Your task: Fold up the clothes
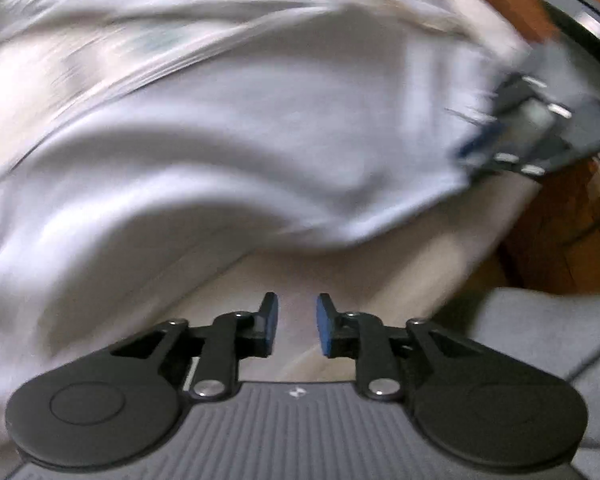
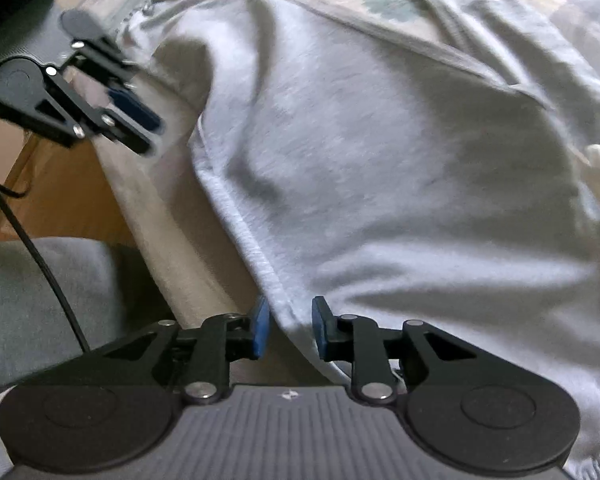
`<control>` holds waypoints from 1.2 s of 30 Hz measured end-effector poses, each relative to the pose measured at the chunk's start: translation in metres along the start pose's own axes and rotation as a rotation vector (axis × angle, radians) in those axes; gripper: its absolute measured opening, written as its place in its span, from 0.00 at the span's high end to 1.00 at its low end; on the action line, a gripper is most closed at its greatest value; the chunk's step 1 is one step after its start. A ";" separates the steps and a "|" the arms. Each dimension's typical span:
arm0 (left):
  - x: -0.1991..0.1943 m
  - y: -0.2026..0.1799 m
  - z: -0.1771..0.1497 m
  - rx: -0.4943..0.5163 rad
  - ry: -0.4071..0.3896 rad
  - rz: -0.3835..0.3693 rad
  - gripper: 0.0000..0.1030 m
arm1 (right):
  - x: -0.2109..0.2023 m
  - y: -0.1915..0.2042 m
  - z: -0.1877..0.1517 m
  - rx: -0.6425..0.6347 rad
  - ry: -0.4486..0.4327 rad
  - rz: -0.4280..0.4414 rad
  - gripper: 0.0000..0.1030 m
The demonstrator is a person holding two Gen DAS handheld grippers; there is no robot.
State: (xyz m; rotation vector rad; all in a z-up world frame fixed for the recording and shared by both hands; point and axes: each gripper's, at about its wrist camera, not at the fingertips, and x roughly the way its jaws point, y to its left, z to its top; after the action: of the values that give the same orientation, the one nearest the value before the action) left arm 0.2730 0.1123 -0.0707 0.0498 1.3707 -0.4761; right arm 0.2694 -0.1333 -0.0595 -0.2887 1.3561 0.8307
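Observation:
A light grey garment [image 1: 228, 152] lies rumpled across a beige surface [image 1: 340, 280]; this view is motion-blurred. My left gripper [image 1: 297, 326] is open just short of the garment's near edge, with only the beige surface between its blue pads. In the right wrist view the same garment [image 2: 380, 160] fills the frame. Its stitched hem [image 2: 256, 256] runs down into the gap of my right gripper [image 2: 290, 328], which stands open around it. The left gripper [image 2: 134, 118] shows at the upper left by the garment's corner. The right gripper [image 1: 512, 132] appears blurred at the cloth's right edge.
A floral-print sheet [image 2: 388, 4] lies under the garment's far side. Brown wood [image 1: 560, 232] borders the surface. Grey fabric [image 2: 40, 300], seemingly a person's clothed leg, sits beside the grippers, and a black cable [image 2: 40, 256] crosses it.

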 end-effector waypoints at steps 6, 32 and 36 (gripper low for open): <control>-0.040 0.108 -0.069 -0.713 -0.195 0.058 0.64 | -0.006 0.003 0.003 0.054 -0.066 -0.042 0.63; -0.033 0.220 -0.171 -1.382 -0.684 0.096 0.96 | 0.019 0.059 0.087 0.029 -0.142 0.016 0.58; -0.058 0.227 -0.154 -1.285 -0.670 0.154 0.97 | 0.028 0.077 0.093 -0.038 -0.118 0.045 0.58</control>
State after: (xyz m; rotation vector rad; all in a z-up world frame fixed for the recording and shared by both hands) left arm 0.2034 0.3817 -0.1027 -0.9615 0.7889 0.5428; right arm 0.2867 -0.0119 -0.0434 -0.2360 1.2414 0.8986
